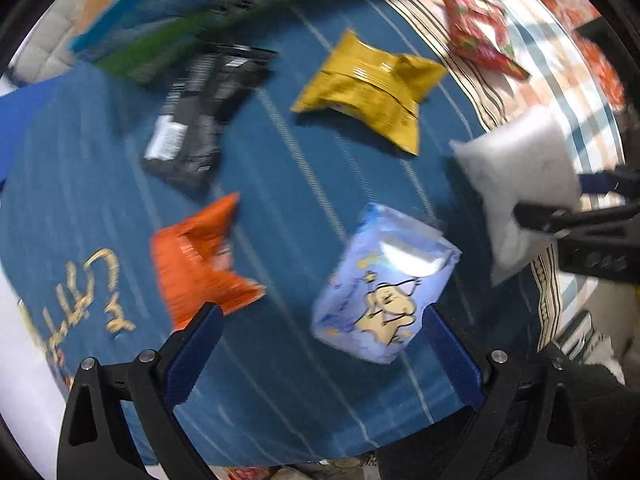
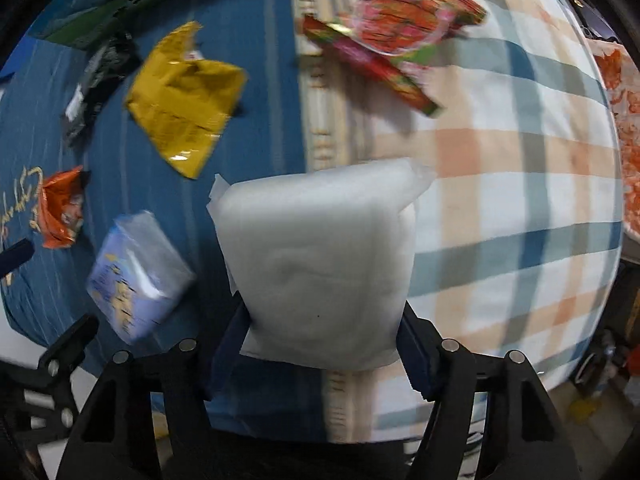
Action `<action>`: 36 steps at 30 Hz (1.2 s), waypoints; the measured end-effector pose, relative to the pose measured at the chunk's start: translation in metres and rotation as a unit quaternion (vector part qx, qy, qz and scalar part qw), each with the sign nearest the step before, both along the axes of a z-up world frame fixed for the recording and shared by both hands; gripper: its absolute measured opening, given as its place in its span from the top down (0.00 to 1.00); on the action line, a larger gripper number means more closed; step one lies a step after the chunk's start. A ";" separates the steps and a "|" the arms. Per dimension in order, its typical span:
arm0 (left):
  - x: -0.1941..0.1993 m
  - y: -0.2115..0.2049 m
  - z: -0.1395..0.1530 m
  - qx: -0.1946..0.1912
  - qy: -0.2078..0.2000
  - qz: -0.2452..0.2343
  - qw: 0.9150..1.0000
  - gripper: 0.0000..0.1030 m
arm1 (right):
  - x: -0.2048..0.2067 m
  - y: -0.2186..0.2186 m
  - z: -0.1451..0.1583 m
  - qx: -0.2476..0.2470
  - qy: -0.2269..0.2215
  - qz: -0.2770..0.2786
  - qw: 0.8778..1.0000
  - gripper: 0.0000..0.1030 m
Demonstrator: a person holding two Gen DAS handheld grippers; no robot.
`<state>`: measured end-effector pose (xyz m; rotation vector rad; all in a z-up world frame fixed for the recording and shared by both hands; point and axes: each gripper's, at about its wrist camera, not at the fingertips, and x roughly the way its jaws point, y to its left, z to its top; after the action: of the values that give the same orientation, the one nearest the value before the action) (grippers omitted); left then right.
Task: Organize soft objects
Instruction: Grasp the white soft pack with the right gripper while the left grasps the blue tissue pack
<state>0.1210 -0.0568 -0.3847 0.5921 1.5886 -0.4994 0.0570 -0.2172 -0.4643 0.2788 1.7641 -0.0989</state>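
Observation:
My right gripper [image 2: 322,336] is shut on a soft white pack [image 2: 320,256] and holds it above the border between the blue cloth [image 2: 256,80] and the plaid cloth [image 2: 520,184]. The pack also shows in the left wrist view [image 1: 516,180], held by the right gripper [image 1: 532,216]. My left gripper [image 1: 320,320] is open above the blue cloth [image 1: 300,208]. A light blue tissue pack [image 1: 384,280] lies just ahead of its right finger. An orange packet [image 1: 196,256], a yellow packet [image 1: 372,88] and a black packet [image 1: 204,112] lie on the blue cloth.
A red snack packet [image 2: 396,36] lies on the plaid cloth, also in the left wrist view [image 1: 480,32]. A blue and green box [image 1: 192,20] lies at the far edge of the blue cloth. Orange patterned fabric [image 2: 624,128] is at the right edge.

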 end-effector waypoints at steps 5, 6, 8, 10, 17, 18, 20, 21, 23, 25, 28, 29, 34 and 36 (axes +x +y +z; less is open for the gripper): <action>-0.008 -0.030 -0.045 0.043 0.019 -0.065 0.997 0.01 | -0.009 -0.015 -0.019 0.035 0.028 0.009 0.999 0.28; -0.010 -0.034 -0.053 0.050 0.023 -0.073 0.996 0.01 | -0.008 -0.015 -0.021 0.037 0.030 0.011 0.999 0.27; -0.012 -0.041 -0.064 0.048 0.030 -0.080 0.995 0.04 | -0.010 -0.015 -0.025 0.038 0.035 0.010 0.999 0.27; -0.012 -0.044 -0.067 0.035 0.039 -0.068 0.996 0.18 | -0.011 -0.013 -0.019 0.038 0.039 0.008 0.998 0.26; 0.000 -0.017 -0.058 -0.015 0.070 0.078 0.994 0.66 | -0.011 -0.022 -0.006 0.037 0.040 -0.001 0.999 0.26; 0.004 -0.008 -0.057 -0.018 0.066 0.113 0.991 0.66 | -0.012 -0.023 -0.005 0.035 0.039 -0.002 0.999 0.26; 0.011 0.008 -0.054 -0.029 0.061 0.168 0.983 0.66 | -0.015 -0.024 -0.002 0.034 0.036 -0.003 0.999 0.26; 0.014 0.018 -0.053 -0.035 0.059 0.199 0.977 0.66 | -0.015 -0.024 -0.002 0.035 0.035 -0.004 0.999 0.26; 0.017 0.029 -0.053 -0.039 0.053 0.235 0.970 0.66 | -0.015 -0.026 0.004 0.034 0.033 -0.005 0.999 0.26; 0.016 0.038 -0.050 -0.043 0.052 0.239 0.969 0.65 | -0.017 -0.026 0.007 0.036 0.030 -0.003 0.999 0.26; 0.017 0.037 -0.025 -0.071 0.046 0.173 0.981 0.45 | -0.016 -0.026 0.017 0.036 0.028 0.007 0.999 0.26; 0.011 0.028 -0.017 -0.077 0.042 0.128 0.988 0.34 | -0.016 -0.026 0.019 0.036 0.029 0.011 0.999 0.26; -0.023 -0.022 -0.025 -0.017 0.023 -0.043 0.999 0.31 | -0.019 -0.018 0.017 0.029 0.031 0.033 0.999 0.26; -0.024 -0.033 -0.043 -0.003 0.038 -0.060 0.997 0.31 | -0.024 -0.016 0.016 0.024 0.033 0.036 0.999 0.26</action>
<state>0.0974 -0.0895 -0.4278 0.6741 1.6287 -0.6220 0.0334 -0.2331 -0.4486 0.2482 1.8427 -0.0147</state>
